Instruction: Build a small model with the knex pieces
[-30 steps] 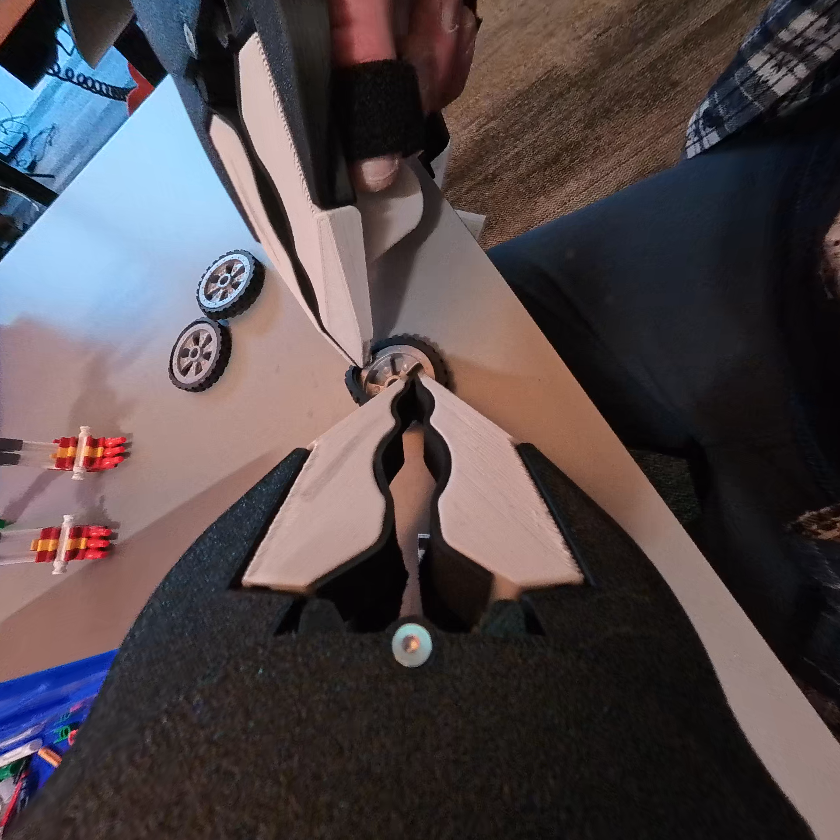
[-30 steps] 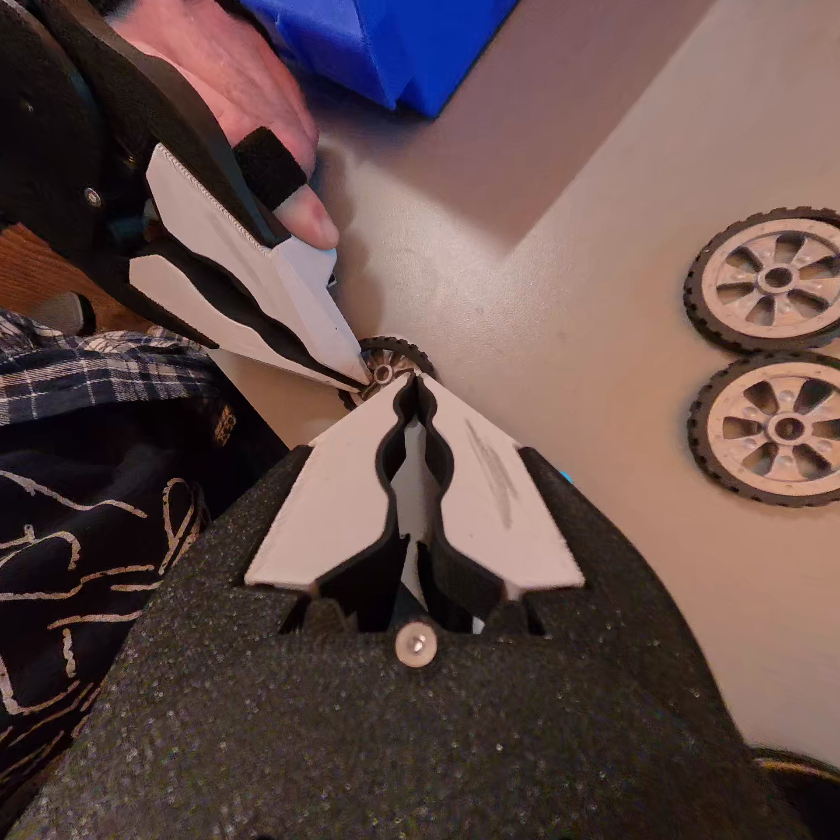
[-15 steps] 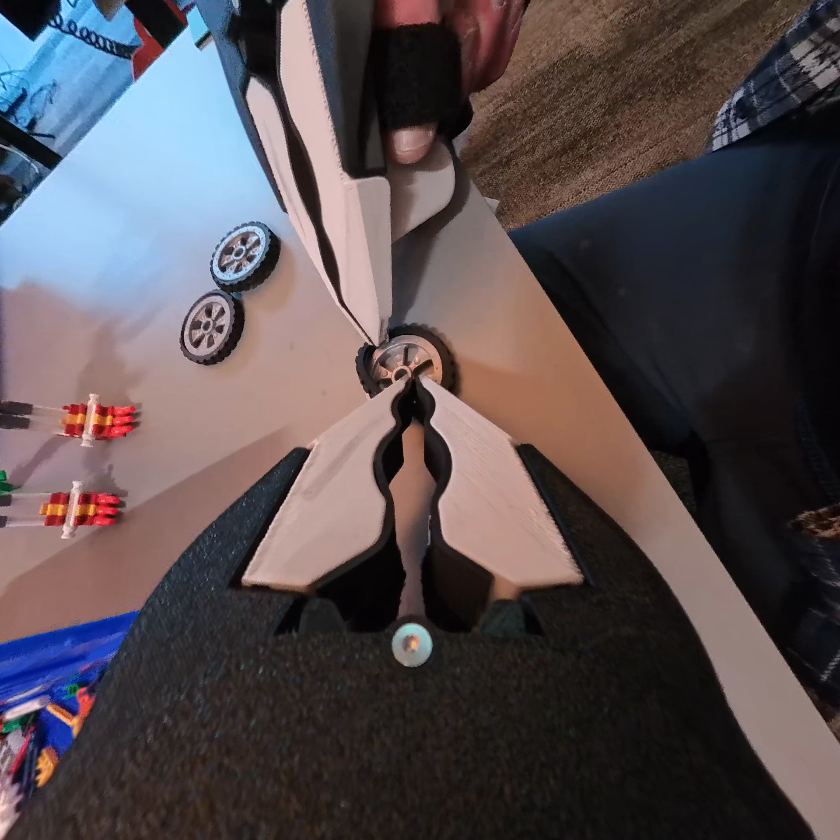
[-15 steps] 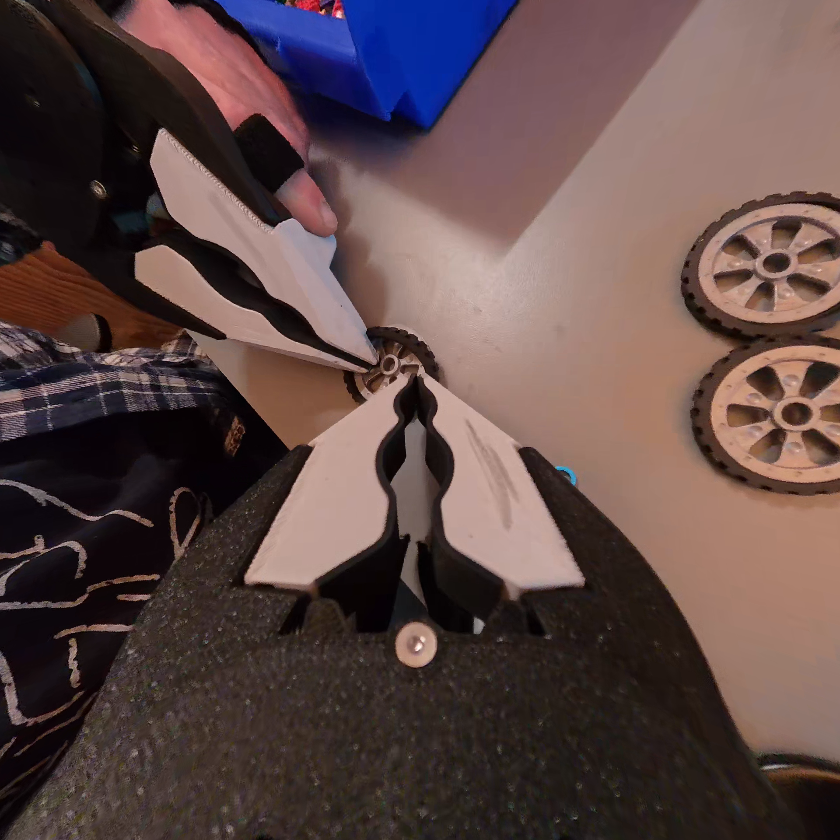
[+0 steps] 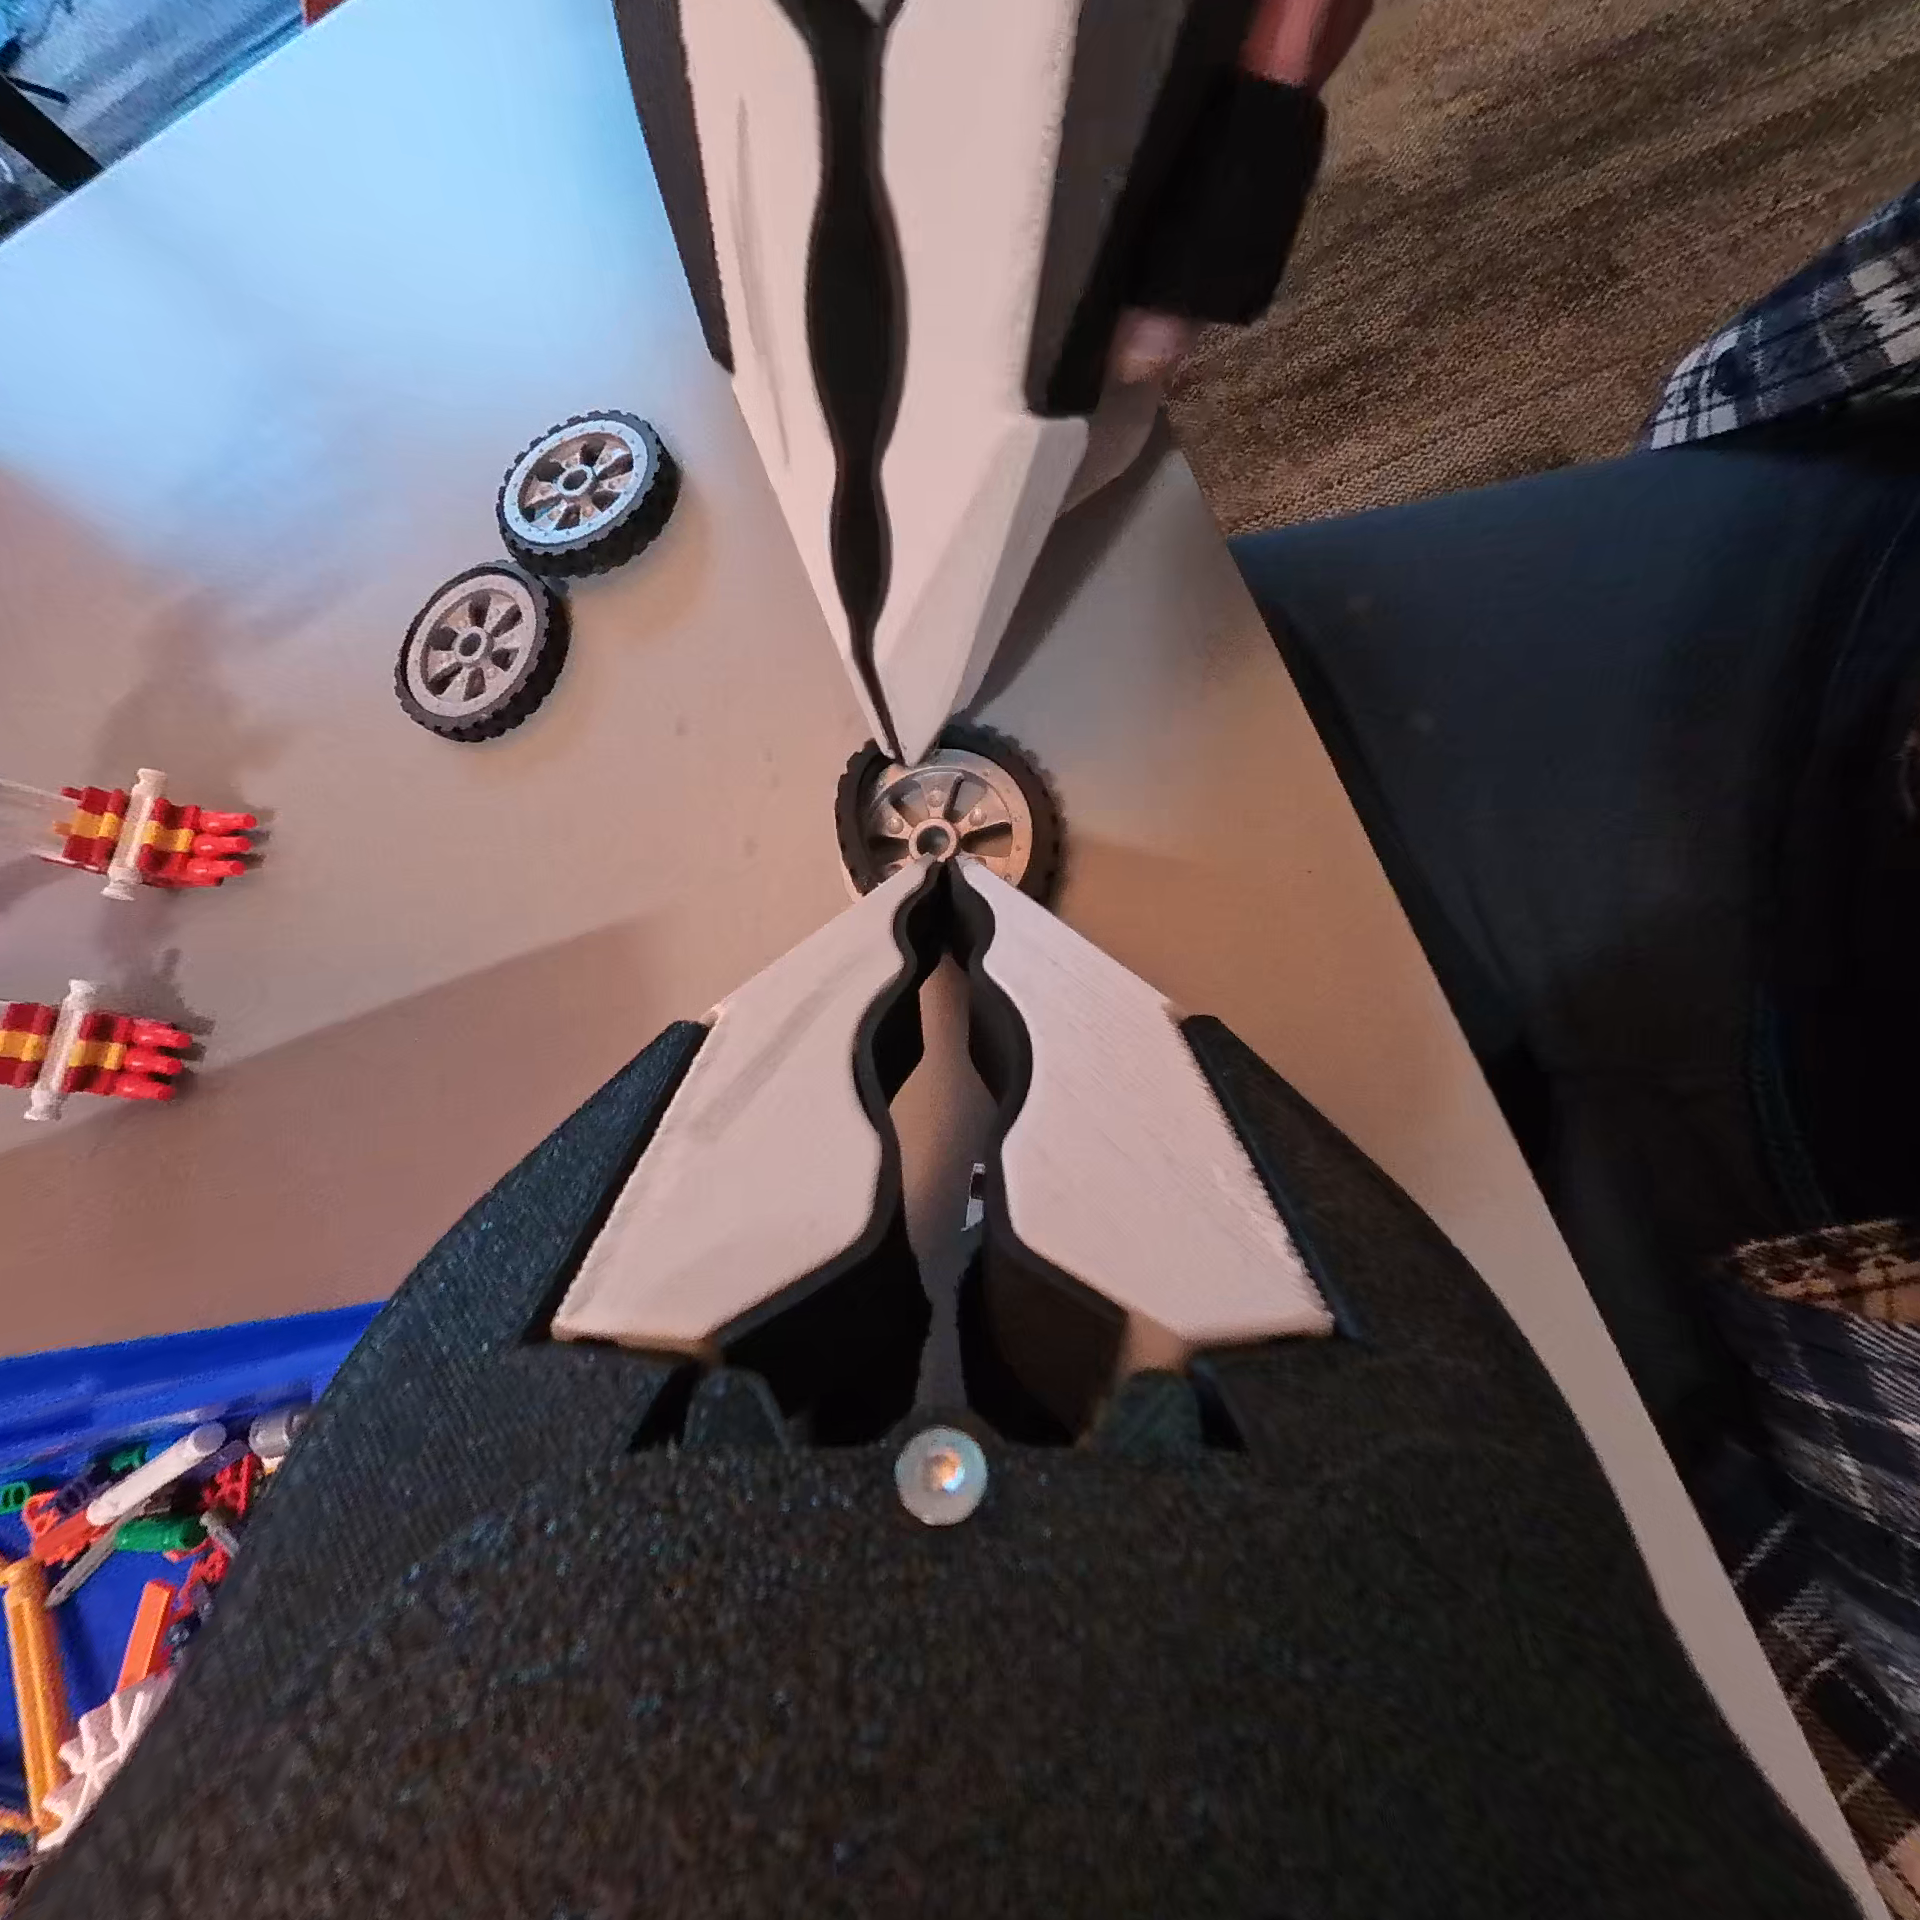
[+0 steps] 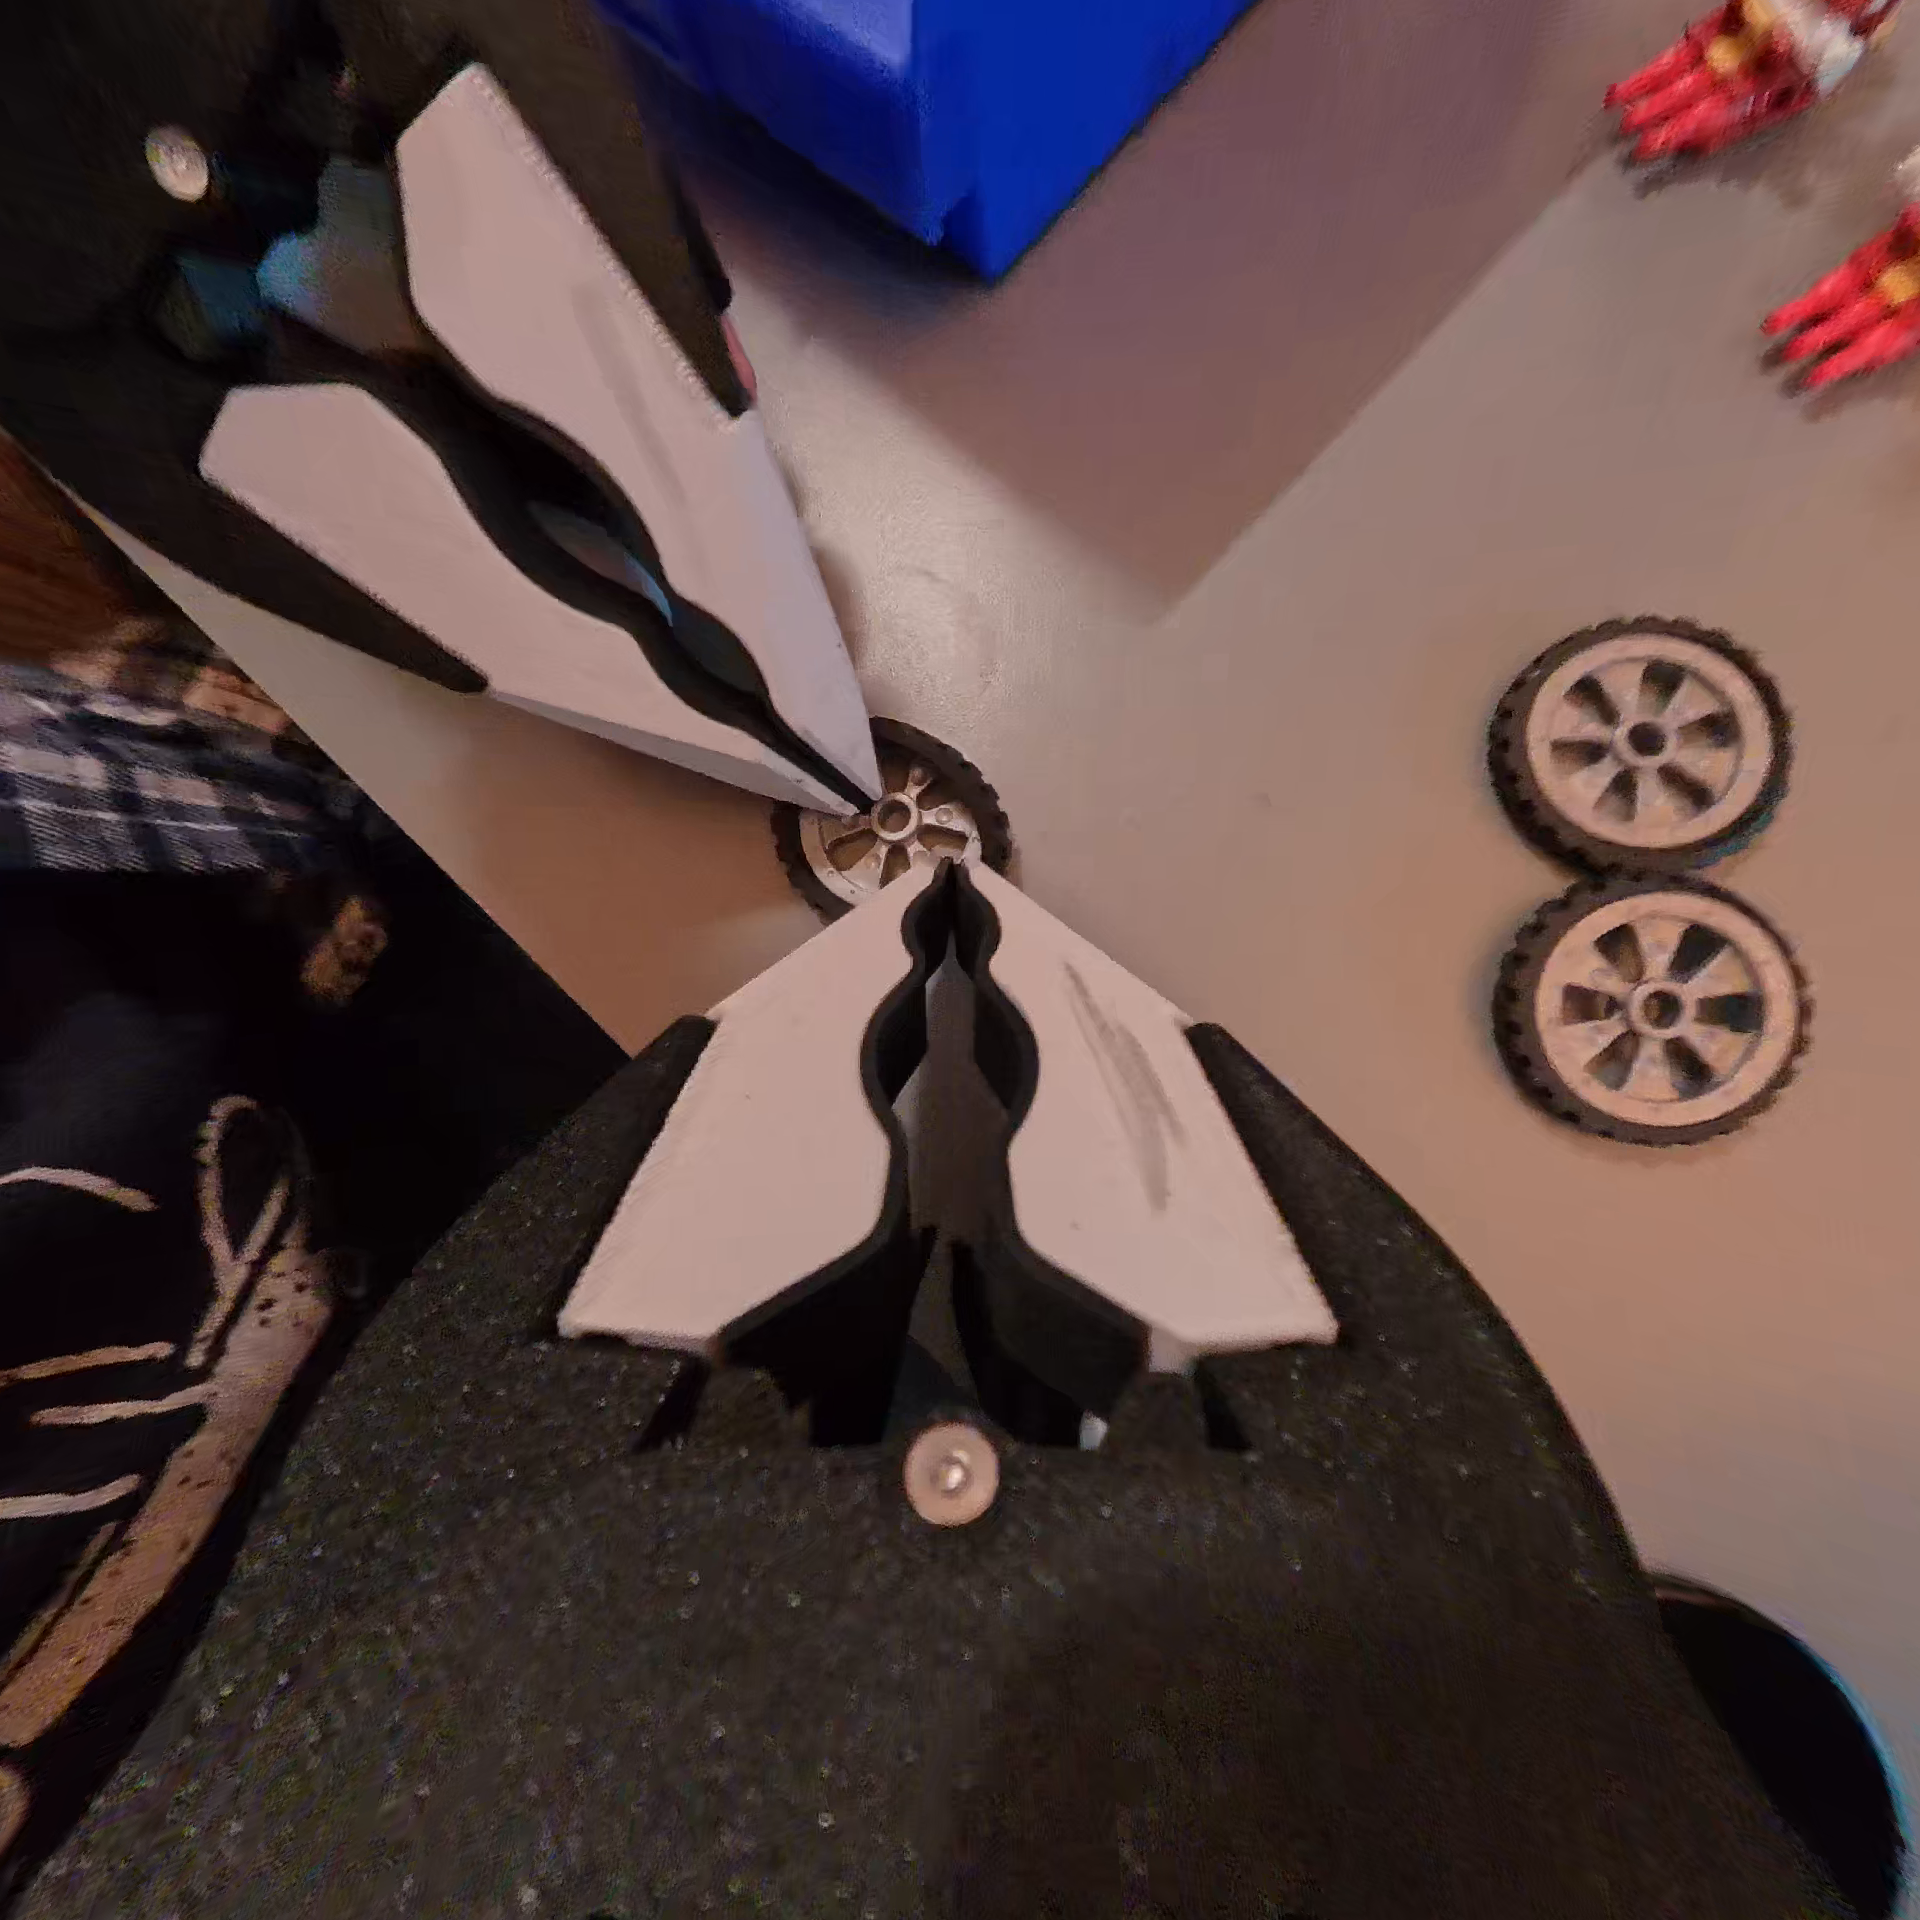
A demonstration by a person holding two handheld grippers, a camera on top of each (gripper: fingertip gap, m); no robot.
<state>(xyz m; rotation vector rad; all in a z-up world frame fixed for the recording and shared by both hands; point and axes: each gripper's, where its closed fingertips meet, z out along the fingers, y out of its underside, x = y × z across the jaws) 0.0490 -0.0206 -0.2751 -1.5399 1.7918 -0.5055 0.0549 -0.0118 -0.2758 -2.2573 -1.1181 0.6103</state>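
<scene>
Partly hidden wheel [image 5: 951, 821], perhaps touching tongs [image 5: 948, 871]

wheel [image 5: 971, 821] near rim hidden by gripper | blue bin [image 5: 94, 1475] cropped

Pale, smooth table [image 5: 343, 312], its far part washed in cool bluish light, the nearer part warm beige with soft shadows across it. Straight table edge running diagonally, just beside brown, flecked carpet [image 5: 1558, 239] on the floor beyond. Blue bin [image 6: 935, 114] on the table, touching the shadowed stretch of the surface; in the left wrist view, its inside crowded with small coloured plastic pieces. Dim, warm wood-toned patch [image 6: 52, 561] past the table's near edge, too blurred to identify.
</scene>
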